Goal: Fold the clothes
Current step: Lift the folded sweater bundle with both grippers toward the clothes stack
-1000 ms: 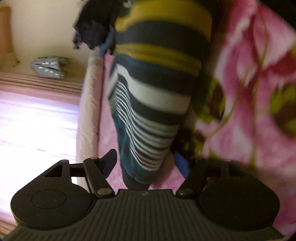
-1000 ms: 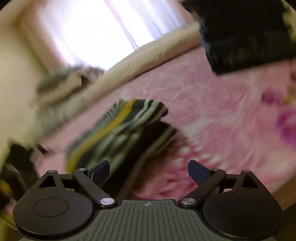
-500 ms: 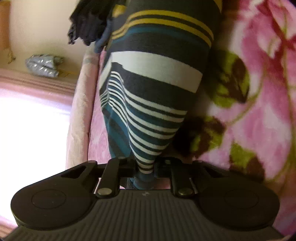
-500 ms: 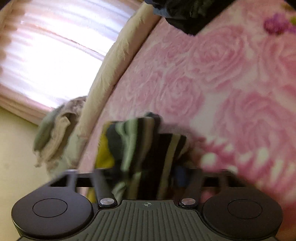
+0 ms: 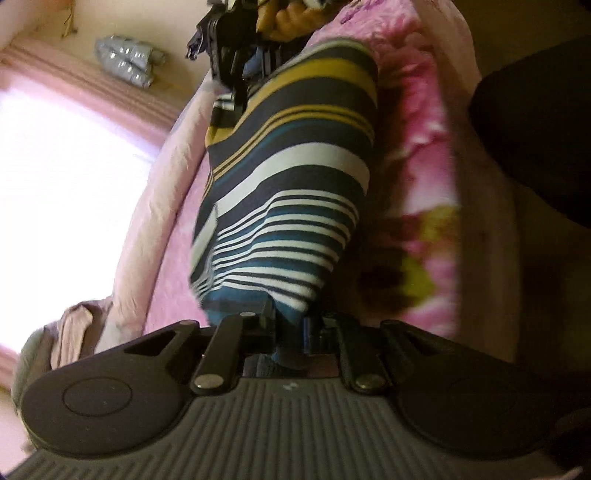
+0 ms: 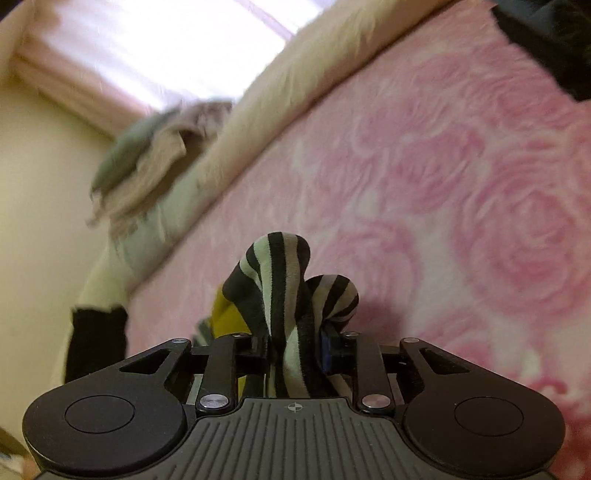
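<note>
The left gripper (image 5: 290,325) is clenched on the lower edge of a striped knit garment in navy, white, teal and mustard bands (image 5: 291,192), its black fingers drawn close with cloth bunched between them. From that grip the garment stretches away taut, up the left wrist view, to the right gripper (image 5: 236,48), a black mechanism seen at the top of the frame with part of a hand (image 5: 291,20) behind it. The right gripper (image 6: 295,343) is likewise closed on the same garment (image 6: 280,288): a pinched fold of dark and pale stripes stands up between the fingers in two rounded humps, with a patch of mustard fabric showing just to the left. Beneath and around the garment lies a pink fleece blanket with a rose pattern (image 6: 424,192), which in the left wrist view shows brighter pink blooms with yellow-green leaves (image 5: 421,177). A pale cream padded edge (image 6: 295,92) runs along the blanket's far side. A heap of grey and beige cloth (image 6: 155,155) rests on that edge. A bright window with pinkish curtains (image 5: 62,177) lies beyond. A dark bundle (image 6: 554,40) sits on the blanket at the upper right of the right wrist view; its make cannot be told.
</note>
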